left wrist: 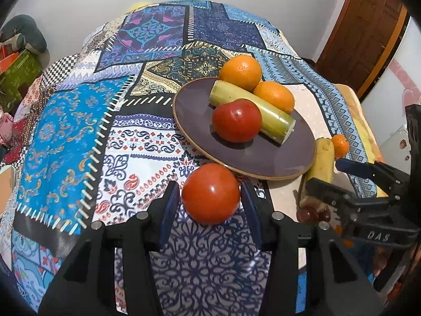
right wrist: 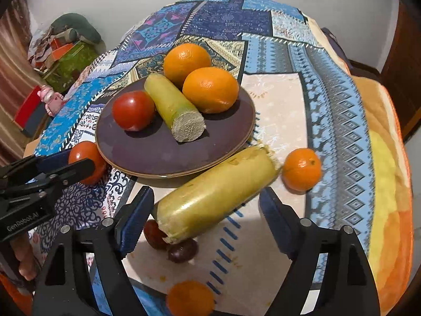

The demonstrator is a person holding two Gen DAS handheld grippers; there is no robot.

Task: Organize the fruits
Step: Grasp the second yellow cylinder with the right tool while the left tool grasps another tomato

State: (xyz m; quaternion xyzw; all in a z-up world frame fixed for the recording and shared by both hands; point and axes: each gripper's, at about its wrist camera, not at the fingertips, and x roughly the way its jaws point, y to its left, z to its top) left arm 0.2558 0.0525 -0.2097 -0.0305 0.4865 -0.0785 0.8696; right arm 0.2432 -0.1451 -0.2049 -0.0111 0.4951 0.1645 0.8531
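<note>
My left gripper is shut on a red tomato, its blue pads against both sides, low over the patterned cloth beside the dark plate. The right wrist view shows the same tomato in the left gripper. My right gripper stands open wide around a yellow-green cane piece that lies slantwise on the cloth, pads clear of it. On the plate lie another tomato, a second cane piece and two oranges.
A small orange sits just beyond the cane's far end. Two dark red fruits lie under its near end, and another orange is at the bottom edge. The table drops off at the right, and clutter stands at the far left.
</note>
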